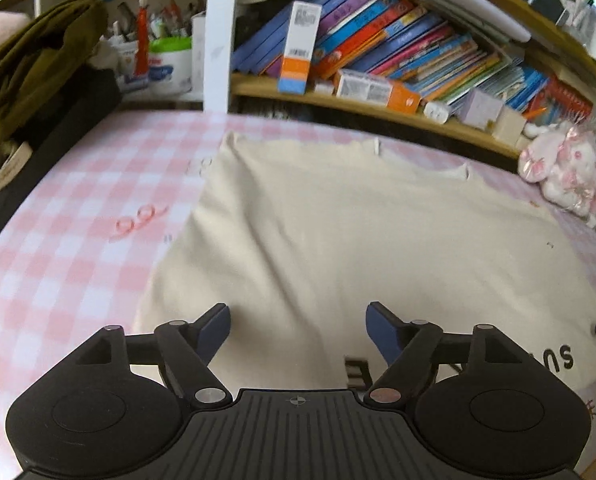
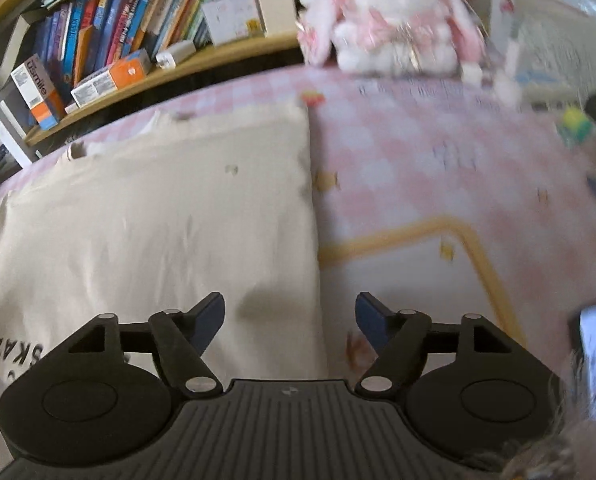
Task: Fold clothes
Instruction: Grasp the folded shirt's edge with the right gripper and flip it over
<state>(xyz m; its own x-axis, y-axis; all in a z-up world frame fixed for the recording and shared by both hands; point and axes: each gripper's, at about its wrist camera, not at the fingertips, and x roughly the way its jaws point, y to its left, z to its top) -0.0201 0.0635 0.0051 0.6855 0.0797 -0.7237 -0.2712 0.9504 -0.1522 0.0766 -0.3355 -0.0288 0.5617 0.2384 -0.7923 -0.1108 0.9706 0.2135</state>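
While the cream garment [image 1: 338, 240] lies partly folded on the pink checked cloth [image 1: 66, 248], the left gripper [image 1: 298, 330] and right gripper [image 2: 290, 320] are held wide and empty above it; the next fold is best started by pinching both near corners evenly, so edges meet square

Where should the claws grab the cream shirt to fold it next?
Probably the shirt's long side edges. The right claw could pinch the straight edge lying flat beside it, coming from the checked cloth; the left claw takes the opposite edge.
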